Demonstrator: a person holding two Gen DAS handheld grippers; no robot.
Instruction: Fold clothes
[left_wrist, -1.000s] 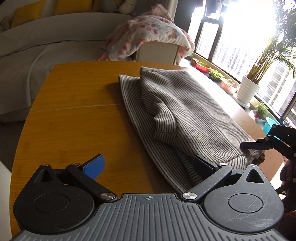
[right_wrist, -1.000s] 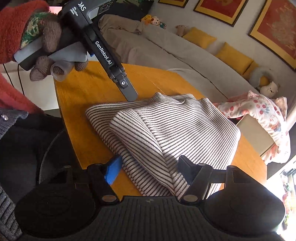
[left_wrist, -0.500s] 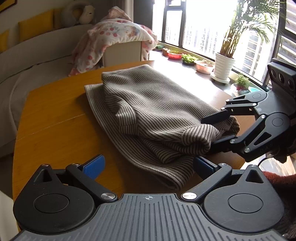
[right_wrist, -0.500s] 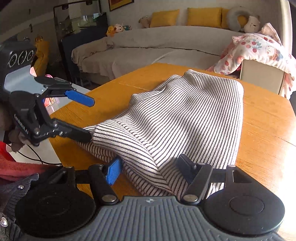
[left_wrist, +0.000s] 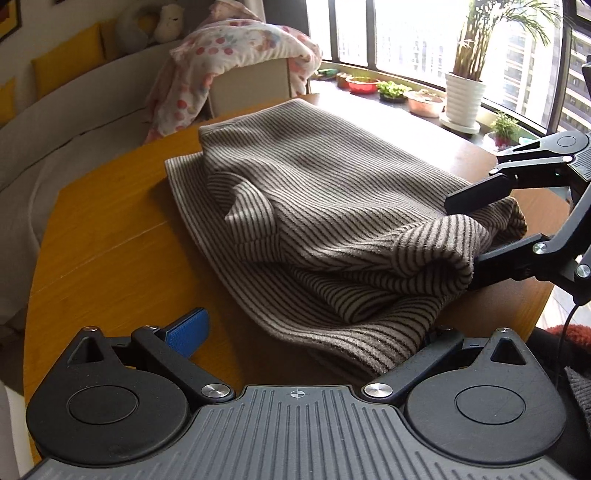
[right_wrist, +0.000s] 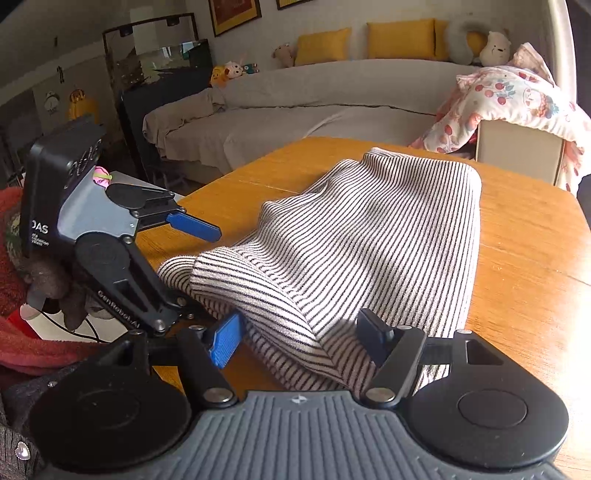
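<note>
On the wooden counter (left_wrist: 110, 236) a striped sweater (left_wrist: 332, 206) lay part-folded. Left tongs (left_wrist: 310, 328) gaped wide around its hem at six o'clock; right tongs (right_wrist: 299, 334), likewise spread, straddled its bunched near edge.

Orange wooden table (left_wrist: 110, 236), striped sweater (left_wrist: 332, 206) folded directly on it.

- Daylight enters through the window (left_wrist: 406, 48), overexposed with glare.
- Sweater (left_wrist: 332, 206) folds cast soft shadows beside the window.
- Fisheye bending at edges; focus sharp.
</note>
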